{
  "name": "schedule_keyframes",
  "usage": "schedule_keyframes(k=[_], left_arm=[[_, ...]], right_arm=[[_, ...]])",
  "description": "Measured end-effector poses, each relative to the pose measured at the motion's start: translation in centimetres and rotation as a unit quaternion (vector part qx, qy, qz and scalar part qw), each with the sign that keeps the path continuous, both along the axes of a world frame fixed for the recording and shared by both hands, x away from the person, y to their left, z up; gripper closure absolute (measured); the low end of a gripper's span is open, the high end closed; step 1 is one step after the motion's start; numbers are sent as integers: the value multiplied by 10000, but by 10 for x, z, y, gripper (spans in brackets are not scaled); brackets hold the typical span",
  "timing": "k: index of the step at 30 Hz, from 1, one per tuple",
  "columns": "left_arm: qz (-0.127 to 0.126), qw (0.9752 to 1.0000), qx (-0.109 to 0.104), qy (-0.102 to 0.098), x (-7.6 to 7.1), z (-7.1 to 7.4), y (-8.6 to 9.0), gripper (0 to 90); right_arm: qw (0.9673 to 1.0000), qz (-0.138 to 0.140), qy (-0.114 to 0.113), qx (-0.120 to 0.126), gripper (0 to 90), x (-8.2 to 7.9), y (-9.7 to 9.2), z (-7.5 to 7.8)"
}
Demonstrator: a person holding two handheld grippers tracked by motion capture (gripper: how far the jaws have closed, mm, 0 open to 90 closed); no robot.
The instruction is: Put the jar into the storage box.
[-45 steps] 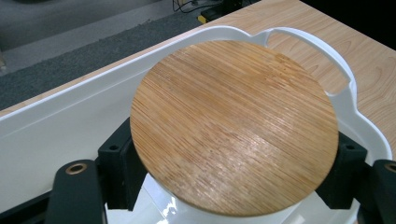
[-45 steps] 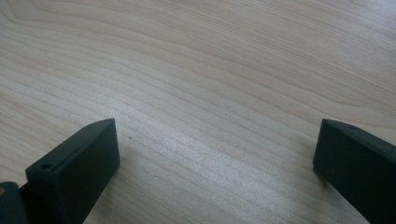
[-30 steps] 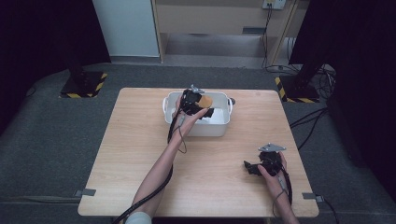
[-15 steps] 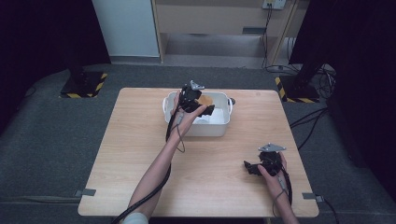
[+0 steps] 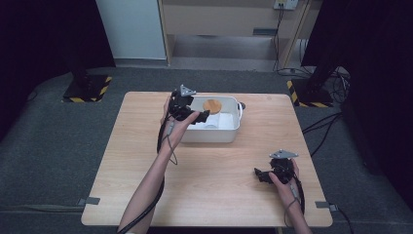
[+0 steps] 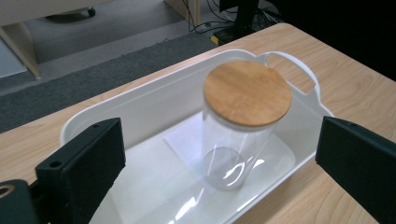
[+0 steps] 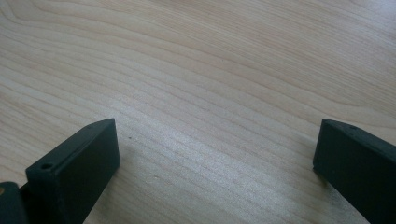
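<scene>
Glass jar (image 6: 238, 135) between open left tool (image 6: 219, 158)

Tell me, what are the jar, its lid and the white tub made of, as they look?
The jar looks like clear glass or plastic: see-through, with bright reflections. Its lid looks like pale matte wood or bamboo, with faint grain. The tub looks like smooth, slightly glossy white plastic.

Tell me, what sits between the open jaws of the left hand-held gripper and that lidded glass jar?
Nothing but the white tub's bare floor; in the left gripper view the left hand-held gripper faces the jar unobstructed.
</scene>
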State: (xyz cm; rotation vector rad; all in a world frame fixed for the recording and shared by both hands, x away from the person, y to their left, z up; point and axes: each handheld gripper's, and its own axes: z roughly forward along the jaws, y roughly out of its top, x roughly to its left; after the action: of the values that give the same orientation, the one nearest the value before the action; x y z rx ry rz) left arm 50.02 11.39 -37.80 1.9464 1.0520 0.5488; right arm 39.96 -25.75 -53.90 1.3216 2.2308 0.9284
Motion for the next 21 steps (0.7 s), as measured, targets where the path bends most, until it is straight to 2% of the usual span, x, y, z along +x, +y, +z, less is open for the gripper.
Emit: schedule_keyframes(k=[12,17,21], left_arm=[[233,9997,22,-109,-37,0,48,4],[319,9994,-85,-125,-49,-2,64,3],[413,9990,-144,-113,-58,-10,74,2]], right_arm=[[10000,-5,2,2,7,0,0,0],[10000,-7,4,3,7,0,0,0],[10000,-6,0,2,7,0,0,0]])
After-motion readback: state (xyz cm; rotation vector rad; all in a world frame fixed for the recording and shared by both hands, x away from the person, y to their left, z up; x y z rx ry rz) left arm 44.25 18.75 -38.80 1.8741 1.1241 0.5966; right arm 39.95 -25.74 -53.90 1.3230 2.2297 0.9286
